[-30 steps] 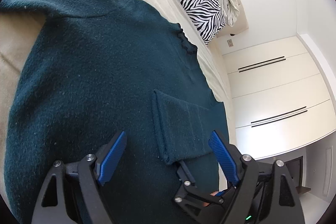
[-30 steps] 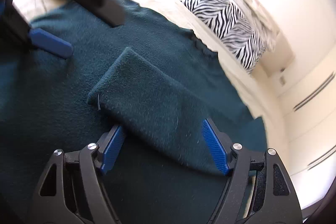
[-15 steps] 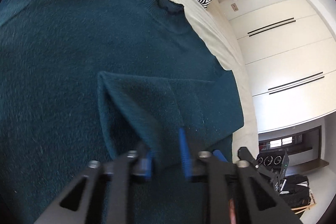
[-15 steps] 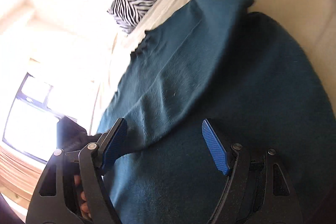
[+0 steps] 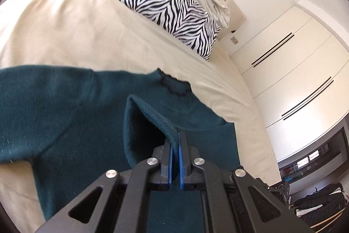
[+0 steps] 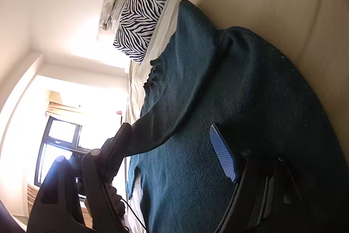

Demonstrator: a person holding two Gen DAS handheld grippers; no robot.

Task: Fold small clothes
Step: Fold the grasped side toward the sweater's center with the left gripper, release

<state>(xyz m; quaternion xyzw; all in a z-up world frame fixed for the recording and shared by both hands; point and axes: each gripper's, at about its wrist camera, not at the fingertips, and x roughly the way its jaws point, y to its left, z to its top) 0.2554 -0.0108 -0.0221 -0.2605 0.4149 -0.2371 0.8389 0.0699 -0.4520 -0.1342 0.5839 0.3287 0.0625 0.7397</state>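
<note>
Left wrist view: left tongs (image 5: 175,141) pinch the teal sweater's (image 5: 65,119) lifted sleeve cuff (image 5: 152,117); right tongs (image 6: 174,139) hover spread above it.

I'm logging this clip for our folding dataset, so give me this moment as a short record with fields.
garment: dark teal sweater, spread on the bed
surface: cream bedspread
left gripper: shut on the sweater's sleeve cuff, cuff raised off the body
right gripper: open, over the sweater, nothing between its fingers
background: zebra-print pillow at the head of the bed, white wardrobe
fold status: sleeve not yet laid down
</note>
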